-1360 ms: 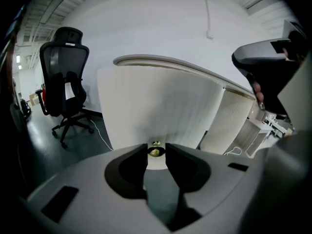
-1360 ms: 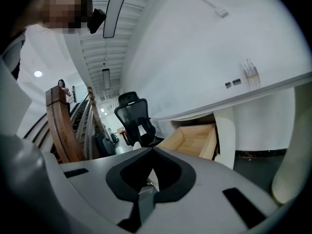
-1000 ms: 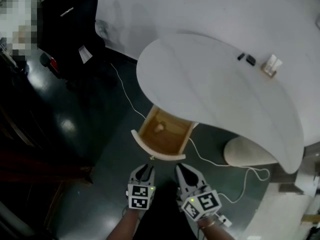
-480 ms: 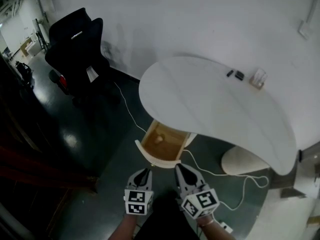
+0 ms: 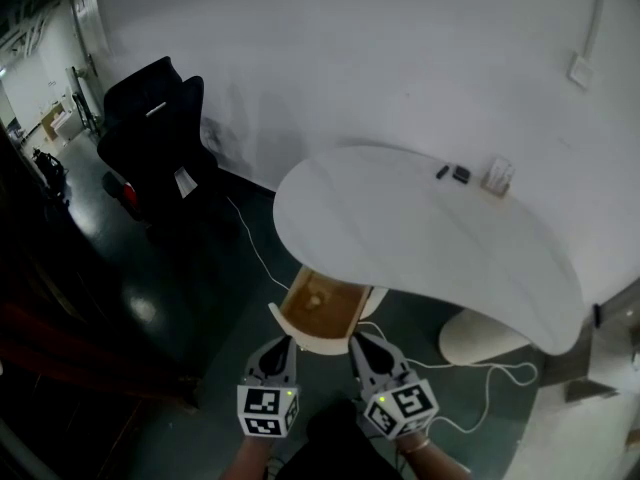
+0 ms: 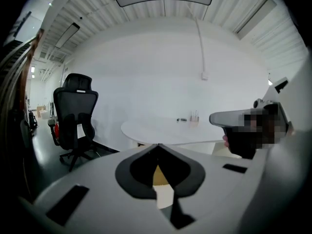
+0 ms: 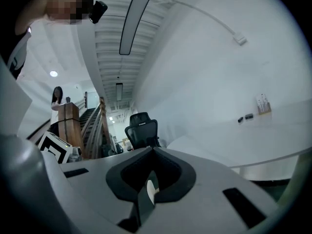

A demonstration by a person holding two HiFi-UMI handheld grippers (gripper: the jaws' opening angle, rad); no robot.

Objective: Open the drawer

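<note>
The drawer [image 5: 322,306] hangs pulled out from under the near edge of the white curved table [image 5: 420,238], its wooden inside showing with a small pale object [image 5: 317,293] in it. Both grippers hover side by side just short of the drawer's white front, touching nothing. My left gripper [image 5: 283,344] is shut and empty, its tips meeting [image 6: 158,145]; a strip of the drawer [image 6: 160,175] shows behind its jaws. My right gripper [image 5: 358,340] is also shut and empty [image 7: 152,149], pointing over the table's top [image 7: 263,130].
A black office chair [image 5: 155,138] stands at the left by the wall, and a white cable [image 5: 250,233] runs over the dark floor. Small items [image 5: 452,174] and a holder [image 5: 495,176] sit at the table's far edge. The table's round base [image 5: 478,336] is at the right.
Both grippers have risen and the view has lifted, so the drawer looks smaller and lower. The left gripper's jaws, apart a second ago, have come together.
</note>
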